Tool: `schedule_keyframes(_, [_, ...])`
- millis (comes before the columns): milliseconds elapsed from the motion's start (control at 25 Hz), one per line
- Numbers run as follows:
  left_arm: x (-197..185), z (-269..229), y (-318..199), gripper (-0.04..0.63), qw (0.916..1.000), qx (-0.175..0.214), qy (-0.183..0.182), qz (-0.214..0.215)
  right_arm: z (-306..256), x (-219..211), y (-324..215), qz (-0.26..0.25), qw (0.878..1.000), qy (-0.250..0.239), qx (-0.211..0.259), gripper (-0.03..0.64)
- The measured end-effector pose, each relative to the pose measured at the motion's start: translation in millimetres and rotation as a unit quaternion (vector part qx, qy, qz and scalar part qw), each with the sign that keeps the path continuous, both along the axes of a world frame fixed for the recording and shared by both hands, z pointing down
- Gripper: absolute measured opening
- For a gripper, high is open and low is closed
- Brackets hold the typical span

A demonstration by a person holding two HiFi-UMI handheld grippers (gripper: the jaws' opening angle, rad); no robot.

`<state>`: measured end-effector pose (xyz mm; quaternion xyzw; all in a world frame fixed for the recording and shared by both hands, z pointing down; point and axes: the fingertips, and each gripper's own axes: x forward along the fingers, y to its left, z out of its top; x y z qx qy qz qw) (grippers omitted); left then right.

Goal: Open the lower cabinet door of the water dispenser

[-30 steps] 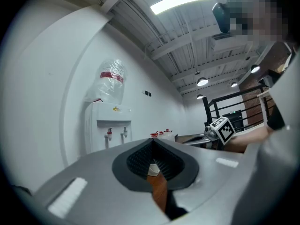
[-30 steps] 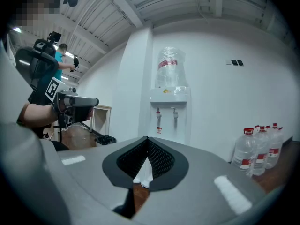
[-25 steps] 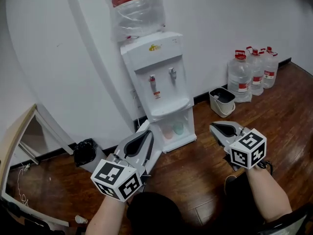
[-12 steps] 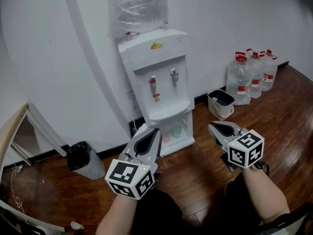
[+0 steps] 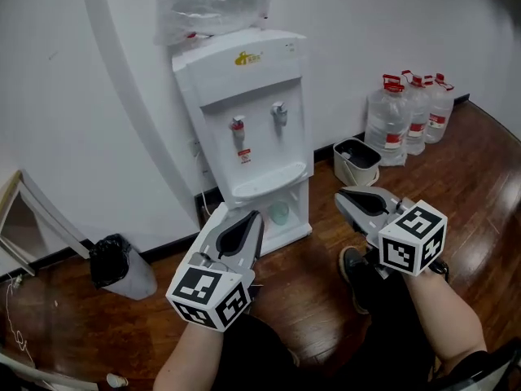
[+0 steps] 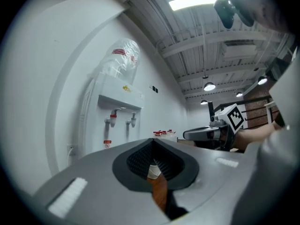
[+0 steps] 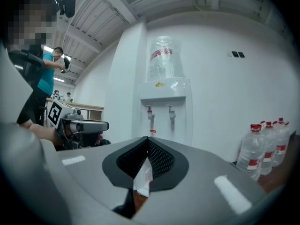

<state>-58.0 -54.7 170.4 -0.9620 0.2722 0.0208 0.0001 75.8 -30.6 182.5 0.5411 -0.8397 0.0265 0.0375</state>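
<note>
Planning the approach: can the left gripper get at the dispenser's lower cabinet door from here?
Probably yes. The left gripper points toward the lower cabinet door, with only bare wooden floor before it. The black bin stands off to the side. Its jaws are shut and empty, so they may need opening first.

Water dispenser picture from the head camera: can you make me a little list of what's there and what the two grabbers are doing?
dispenser: white, against the wall
bottle: on top of it
taps: two, one with red
cabinet door: low down, no gripper touching it
left gripper: shut, empty, in front of the dispenser
right gripper: shut, empty, off to the right
jugs: three, by the wall
white bin: beside the jugs
black bin: on the floor at left
</note>
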Motion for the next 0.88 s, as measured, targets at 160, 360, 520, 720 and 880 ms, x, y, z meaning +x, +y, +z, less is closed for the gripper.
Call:
schedule_keyframes(160, [14,11,-13,0.002,0.9999,-0.012,0.005,0.0,10,5,-18,-0.011,1.0,-0.001,-0.007,0.003])
schedule_keyframes(360, [32,29,-28,0.002,0.9997,-0.003,-0.022,-0.01,22,8,-40,-0.022,1.0,0.011,-0.016,0.003])
schedule_keyframes(520, [31,38,-48,0.002,0.9988,-0.013,-0.033,-0.034,25,16,-56,-0.03,0.999,0.011,-0.014,0.003])
schedule_keyframes(720, [29,38,-64,0.002,0.9974,-0.01,-0.033,-0.063,27,21,-77,-0.054,0.998,0.014,-0.015,0.003])
schedule_keyframes(880, [27,42,-70,0.002,0.9958,-0.001,-0.047,-0.078,32,18,-96,-0.079,0.996,0.027,-0.014,0.003])
